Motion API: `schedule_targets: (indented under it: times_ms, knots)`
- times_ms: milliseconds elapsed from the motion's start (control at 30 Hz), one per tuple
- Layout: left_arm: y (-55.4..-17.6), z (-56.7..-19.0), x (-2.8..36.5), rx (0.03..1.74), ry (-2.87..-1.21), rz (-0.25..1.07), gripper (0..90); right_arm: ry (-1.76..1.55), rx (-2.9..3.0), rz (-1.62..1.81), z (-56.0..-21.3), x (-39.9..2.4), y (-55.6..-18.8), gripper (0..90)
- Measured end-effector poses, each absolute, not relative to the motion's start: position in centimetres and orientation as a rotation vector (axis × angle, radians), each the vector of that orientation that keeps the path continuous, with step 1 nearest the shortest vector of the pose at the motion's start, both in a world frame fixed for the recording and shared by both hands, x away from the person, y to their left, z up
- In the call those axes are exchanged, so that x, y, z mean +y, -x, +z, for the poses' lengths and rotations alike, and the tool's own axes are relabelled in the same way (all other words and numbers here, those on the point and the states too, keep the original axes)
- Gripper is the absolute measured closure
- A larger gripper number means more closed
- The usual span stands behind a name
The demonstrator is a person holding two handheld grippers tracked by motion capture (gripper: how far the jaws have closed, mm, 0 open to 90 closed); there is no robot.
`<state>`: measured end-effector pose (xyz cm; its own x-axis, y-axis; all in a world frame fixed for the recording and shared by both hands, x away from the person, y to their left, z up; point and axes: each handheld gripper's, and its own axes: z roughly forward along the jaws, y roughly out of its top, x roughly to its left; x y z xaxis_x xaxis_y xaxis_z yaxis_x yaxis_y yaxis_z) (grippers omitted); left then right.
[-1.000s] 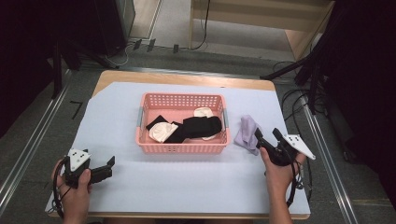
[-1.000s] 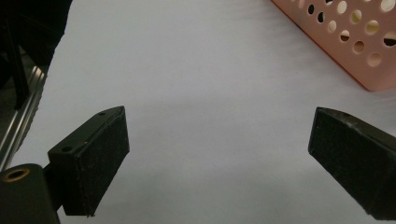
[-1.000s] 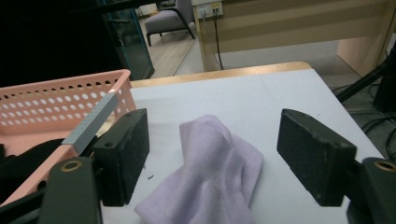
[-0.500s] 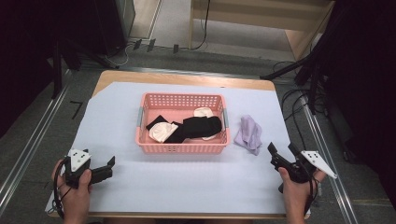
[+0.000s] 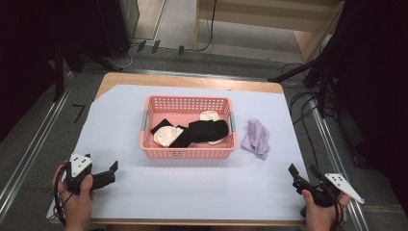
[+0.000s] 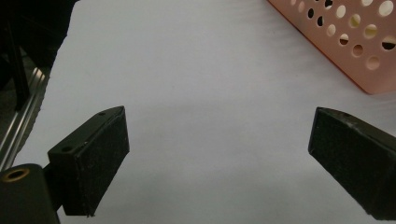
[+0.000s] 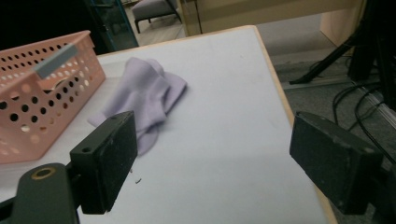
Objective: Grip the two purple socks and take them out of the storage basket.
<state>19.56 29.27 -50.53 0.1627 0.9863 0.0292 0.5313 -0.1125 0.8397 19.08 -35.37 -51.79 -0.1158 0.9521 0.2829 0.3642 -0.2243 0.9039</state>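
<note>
Both grippers, left gripper (image 5: 108, 174) and right gripper (image 5: 299, 177), rest empty with jaws apart at the near tabletop corners. Lilac cloth (image 5: 257, 138) lies just right of the pink basket (image 5: 187, 153), seemingly unpacked; black and cream socks (image 5: 208, 131) remain inside.

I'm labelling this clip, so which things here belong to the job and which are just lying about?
Likely in the job:
pink basket
black and white socks in it
lilac cloth beside it
left tongs, right tongs, both open

Just about:
cables on floor
wooden furniture behind
</note>
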Motion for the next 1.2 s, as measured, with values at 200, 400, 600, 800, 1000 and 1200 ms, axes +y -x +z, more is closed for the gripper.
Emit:
schedule_targets:
  times_ms: [200,400,600,800,1000,1200]
  knots:
    - [-19.5,-50.5,29.5,1.458,-1.733,0.828,6.0,-1.623,1.452,1.351,-52.9,-35.7,-18.2,16.9]
    - [-19.7,-50.5,29.4,1.471,-1.732,0.822,6.0,-1.637,1.489,1.341,-53.1,-35.6,-18.5,17.8]
    - [-19.7,-50.5,29.4,1.476,-1.734,0.82,6.0,-1.661,1.506,1.327,-53.1,-35.5,-18.7,17.2]
    - [-19.7,-50.6,29.3,1.475,-1.728,0.835,6.0,-1.663,1.512,1.314,-53.1,-35.4,-18.8,17.2]
    - [-19.6,-50.5,29.4,1.47,-1.728,0.83,6.0,-1.664,1.519,1.31,-53.1,-35.4,-18.8,16.9]
    - [-19.6,-50.5,29.4,1.47,-1.731,0.828,6.0,-1.667,1.514,1.295,-53.1,-35.3,-18.8,16.9]
